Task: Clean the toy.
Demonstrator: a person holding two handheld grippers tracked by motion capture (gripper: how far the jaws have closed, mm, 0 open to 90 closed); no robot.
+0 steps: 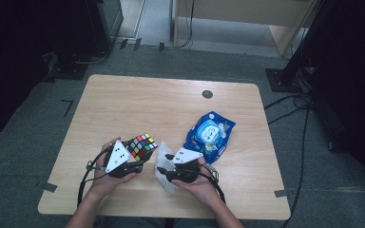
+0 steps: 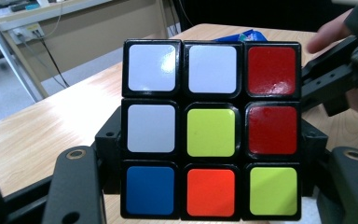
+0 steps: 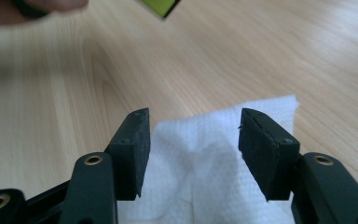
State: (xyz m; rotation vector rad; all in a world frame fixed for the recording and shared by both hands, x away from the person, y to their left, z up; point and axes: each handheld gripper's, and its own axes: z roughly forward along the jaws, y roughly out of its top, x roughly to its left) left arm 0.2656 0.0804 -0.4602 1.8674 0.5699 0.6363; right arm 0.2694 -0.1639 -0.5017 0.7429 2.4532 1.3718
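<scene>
Left gripper clamped on the puzzle cube, one jaw on each side; the left gripper view has a cube face square to the lens, held clear above the table.

Right gripper with jaws apart and nothing pinched between them. A white wipe lies flat on the wood beneath and between the jaws, pads apart from it on both sides. In the high view the wipe sits just right of the cube, under the gripper nose.

Step in hand, as I read it: wiping the cube, with the wipe lying loose on the table. Next move likely calls for closing on the wipe and bringing it to a cube face while the left holds steady. It is thin and flat, so the pads must go right down to the wood, or catch the raised crease in the middle.

Room: blue wipes pack just beyond the right gripper, near but apart. Near table edge is close under both hands; the far half is open. Whether the wipe's near corner overhangs anything is hard to tell, as the hand covers it.
</scene>
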